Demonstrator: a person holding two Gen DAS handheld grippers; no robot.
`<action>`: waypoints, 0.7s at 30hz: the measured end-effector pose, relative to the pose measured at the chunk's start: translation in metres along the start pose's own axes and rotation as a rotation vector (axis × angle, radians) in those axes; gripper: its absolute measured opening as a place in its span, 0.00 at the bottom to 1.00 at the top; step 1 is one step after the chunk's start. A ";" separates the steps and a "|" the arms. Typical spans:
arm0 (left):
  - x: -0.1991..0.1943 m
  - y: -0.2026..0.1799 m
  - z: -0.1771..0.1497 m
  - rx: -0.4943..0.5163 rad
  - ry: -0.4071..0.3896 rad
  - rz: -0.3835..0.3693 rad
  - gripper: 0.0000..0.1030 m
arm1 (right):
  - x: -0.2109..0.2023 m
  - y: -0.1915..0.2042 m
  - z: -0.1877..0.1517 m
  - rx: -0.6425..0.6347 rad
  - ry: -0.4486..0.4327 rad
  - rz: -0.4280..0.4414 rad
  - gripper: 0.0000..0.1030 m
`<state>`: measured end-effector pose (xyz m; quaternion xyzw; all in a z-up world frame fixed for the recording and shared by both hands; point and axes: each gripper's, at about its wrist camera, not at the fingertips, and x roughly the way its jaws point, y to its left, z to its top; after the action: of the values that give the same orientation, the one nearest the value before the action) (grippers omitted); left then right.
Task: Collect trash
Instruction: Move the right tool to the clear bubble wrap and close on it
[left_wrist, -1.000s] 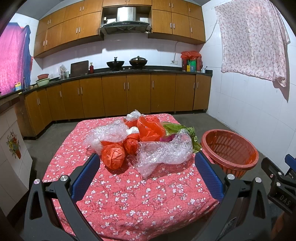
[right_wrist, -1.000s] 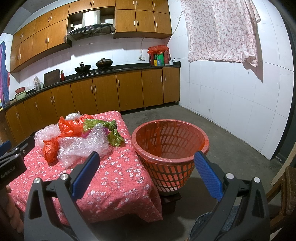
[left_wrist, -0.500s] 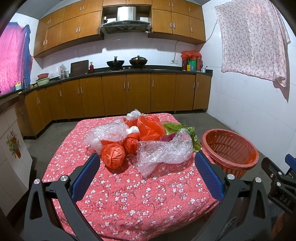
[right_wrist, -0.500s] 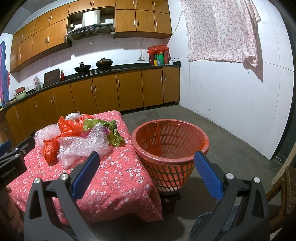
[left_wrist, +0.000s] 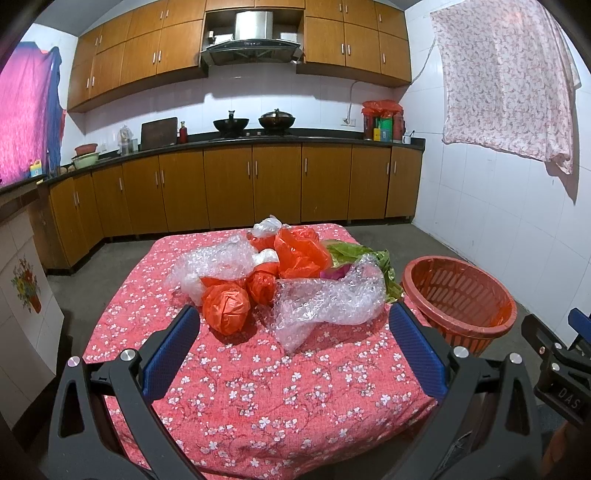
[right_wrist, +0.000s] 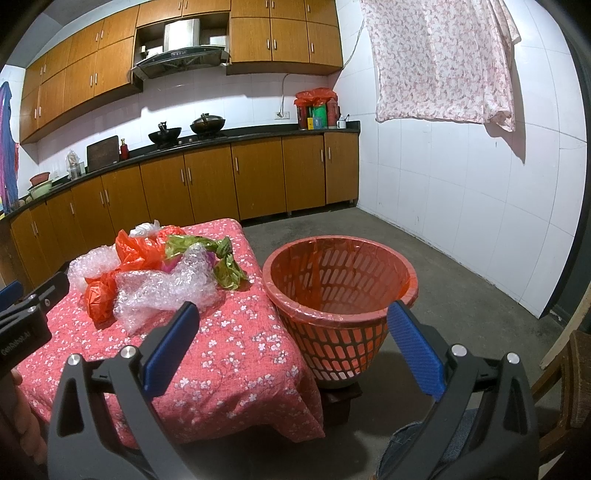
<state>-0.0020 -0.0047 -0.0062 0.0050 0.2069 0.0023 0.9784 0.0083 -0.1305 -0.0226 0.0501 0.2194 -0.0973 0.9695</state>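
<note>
A heap of trash lies on the table with the red flowered cloth (left_wrist: 258, 387): clear bubble wrap (left_wrist: 332, 302), balled orange plastic bags (left_wrist: 226, 308), a loose orange bag (left_wrist: 301, 254) and green leaves (left_wrist: 384, 266). The heap also shows in the right wrist view (right_wrist: 159, 288). An orange slotted basket (right_wrist: 340, 288) stands on a low block right of the table. My left gripper (left_wrist: 291, 332) is open and empty, short of the heap. My right gripper (right_wrist: 291, 326) is open and empty, in front of the basket.
Wooden kitchen cabinets and a dark counter (left_wrist: 258, 136) with woks run along the back wall. A flowered cloth (right_wrist: 443, 62) hangs on the right tiled wall. A wooden chair (right_wrist: 569, 376) stands at the right edge. The concrete floor (right_wrist: 443, 280) lies around the basket.
</note>
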 end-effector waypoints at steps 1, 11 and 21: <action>0.000 -0.001 -0.001 -0.001 0.000 0.001 0.98 | 0.000 0.000 0.000 0.000 0.000 0.001 0.96; 0.013 0.031 -0.016 -0.059 0.023 0.094 0.98 | 0.024 0.011 0.000 -0.033 0.018 0.050 0.96; 0.027 0.087 -0.017 -0.146 0.027 0.223 0.98 | 0.051 0.058 0.007 -0.125 0.016 0.134 0.96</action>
<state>0.0156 0.0824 -0.0312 -0.0432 0.2173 0.1259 0.9670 0.0691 -0.0836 -0.0351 0.0049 0.2287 -0.0180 0.9733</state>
